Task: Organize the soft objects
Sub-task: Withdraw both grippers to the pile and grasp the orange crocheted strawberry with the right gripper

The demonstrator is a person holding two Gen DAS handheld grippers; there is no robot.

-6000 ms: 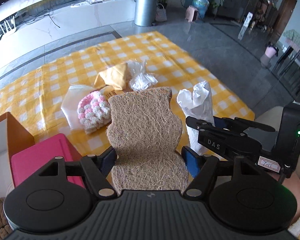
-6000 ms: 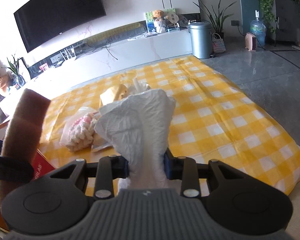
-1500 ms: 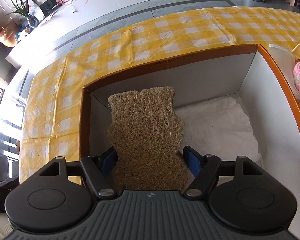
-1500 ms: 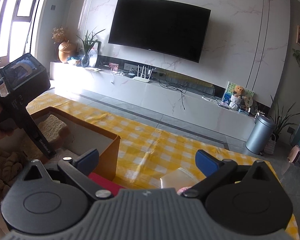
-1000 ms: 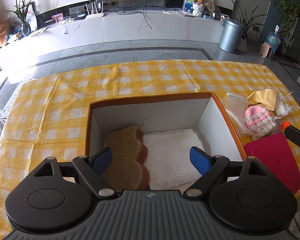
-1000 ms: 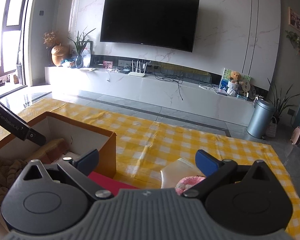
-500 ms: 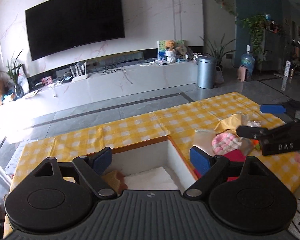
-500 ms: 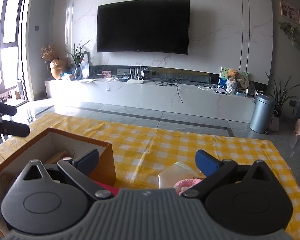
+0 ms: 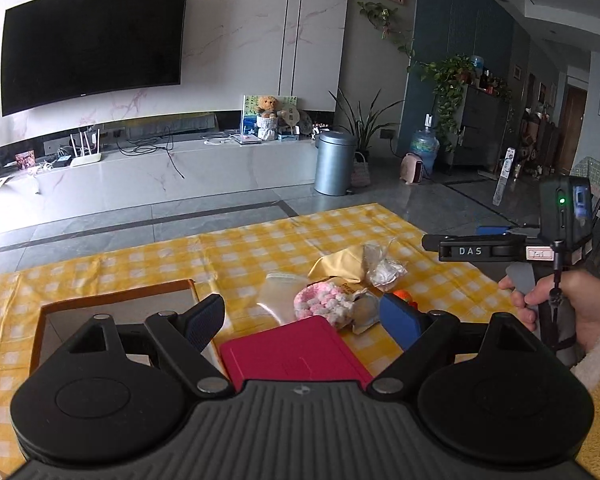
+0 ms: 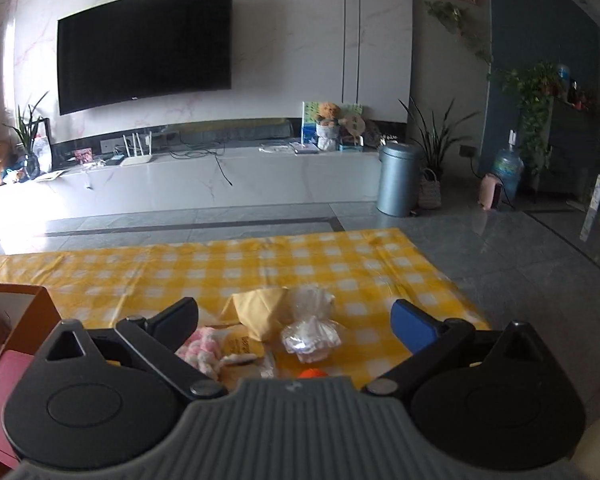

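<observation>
My left gripper (image 9: 302, 322) is open and empty above the near side of the table, over a pink-red flat lid (image 9: 290, 354). Just beyond it lies a pink-and-white knitted piece (image 9: 324, 304), a yellow cloth (image 9: 338, 266) and a crinkled clear bag (image 9: 382, 266). The orange cardboard box (image 9: 116, 294) sits at the left; its inside is hidden here. My right gripper (image 10: 296, 322) is also open and empty, facing the yellow cloth (image 10: 260, 314), the clear bag (image 10: 310, 332) and the knitted piece (image 10: 202, 346). In the left wrist view the right gripper (image 9: 480, 240) hangs at the right, held by a hand (image 9: 568, 308).
A yellow checked cloth (image 10: 260, 264) covers the table. A small orange thing (image 10: 312, 373) lies close under the right gripper. The box corner (image 10: 28, 312) shows at far left. Beyond the table are grey floor, a TV wall and a metal bin (image 10: 398, 184).
The loofah pad and the white tissue went into the box and both grippers opened. Both have since swung right, from the box toward the pile of soft things.
</observation>
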